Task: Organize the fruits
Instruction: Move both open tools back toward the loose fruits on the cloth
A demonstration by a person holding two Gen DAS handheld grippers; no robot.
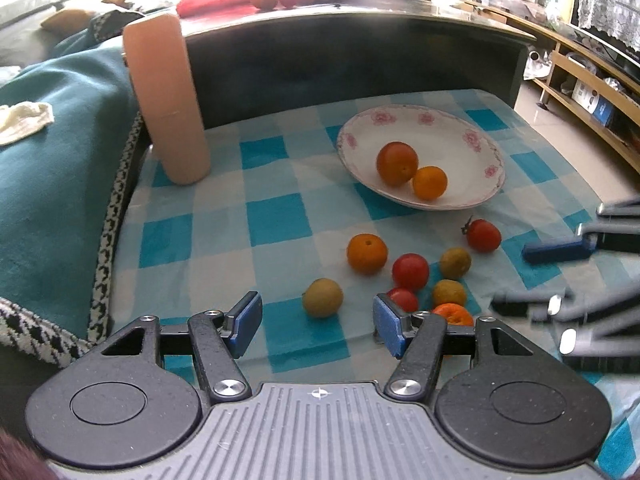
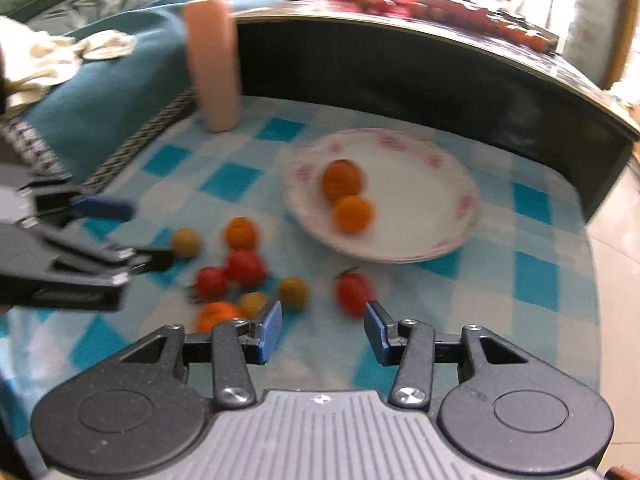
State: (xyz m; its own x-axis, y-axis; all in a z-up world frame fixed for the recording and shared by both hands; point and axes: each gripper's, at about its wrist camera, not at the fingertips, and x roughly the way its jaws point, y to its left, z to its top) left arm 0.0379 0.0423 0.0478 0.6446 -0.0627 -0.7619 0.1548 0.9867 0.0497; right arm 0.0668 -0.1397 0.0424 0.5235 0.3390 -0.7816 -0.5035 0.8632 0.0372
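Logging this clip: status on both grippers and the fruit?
Left hand-held gripper open, empty; right hand-held gripper open, empty. Two oranges in plate, eight fruits loose on cloth. Nothing blocking.

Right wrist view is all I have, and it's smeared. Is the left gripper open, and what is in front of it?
Observer: The left gripper is open. A yellow-green fruit lies on the cloth just ahead of the gap, and neither finger touches it.
Operator: Anything hidden near its fingers?
Observer: A small orange sits right behind its right finger, partly covered by it.
Operator: And the plate, what exactly is on it?
Observer: The left wrist view is sharp here. The plate holds two oranges that touch: a darker, larger one and a lighter one nearer its front rim.
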